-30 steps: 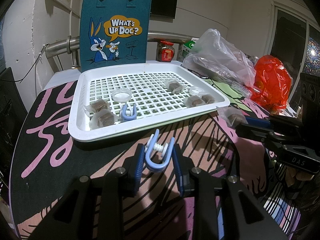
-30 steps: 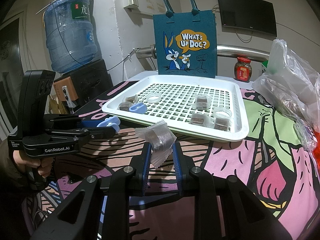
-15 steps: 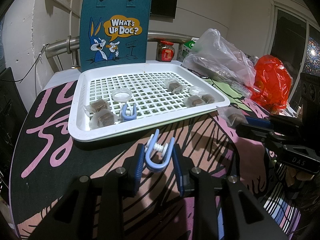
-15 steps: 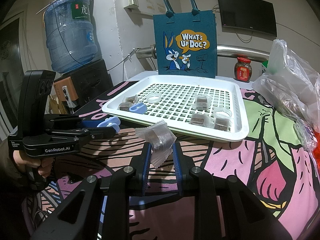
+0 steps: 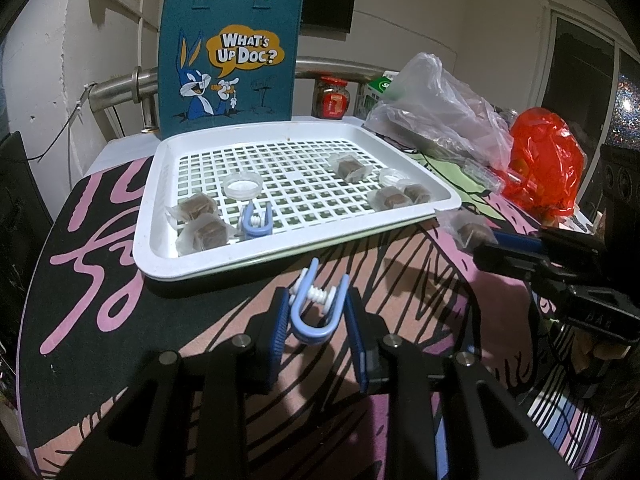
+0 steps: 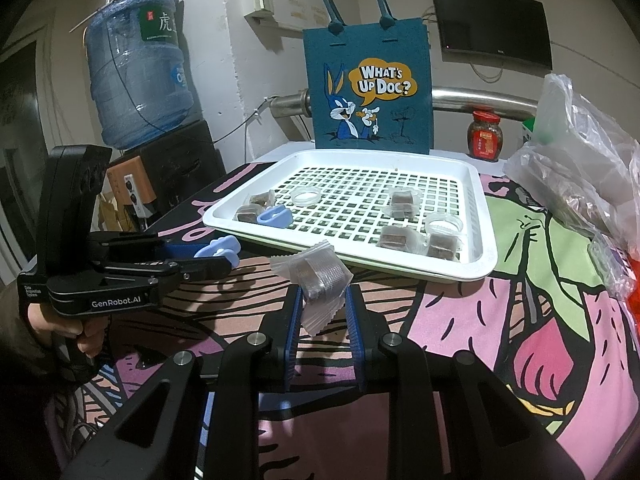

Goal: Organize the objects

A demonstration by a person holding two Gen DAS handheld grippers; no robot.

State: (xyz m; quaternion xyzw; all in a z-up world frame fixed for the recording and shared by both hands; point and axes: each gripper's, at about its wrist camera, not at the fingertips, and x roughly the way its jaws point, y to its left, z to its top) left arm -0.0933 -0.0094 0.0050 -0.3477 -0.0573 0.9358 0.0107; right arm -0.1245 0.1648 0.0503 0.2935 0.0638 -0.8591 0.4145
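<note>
My left gripper (image 5: 316, 312) is shut on a light blue clip (image 5: 316, 304), held just in front of the white slotted tray (image 5: 160, 216). My right gripper (image 6: 322, 304) is shut on a clear-wrapped brown candy (image 6: 320, 280), held before the tray's near edge (image 6: 400, 260). In the tray lie another blue clip (image 5: 254, 222), several wrapped candies (image 5: 202, 234) and clear lids (image 5: 242, 186). The left gripper with its clip (image 6: 218, 248) shows in the right wrist view; the right gripper's candy (image 5: 470, 234) shows in the left wrist view.
A teal Bugs Bunny tote bag (image 5: 228, 64) stands behind the tray. Clear plastic bags (image 5: 432, 112), a red bag (image 5: 544, 156) and a jar (image 5: 332, 98) lie at the right. A water bottle (image 6: 136, 80) stands at the far left.
</note>
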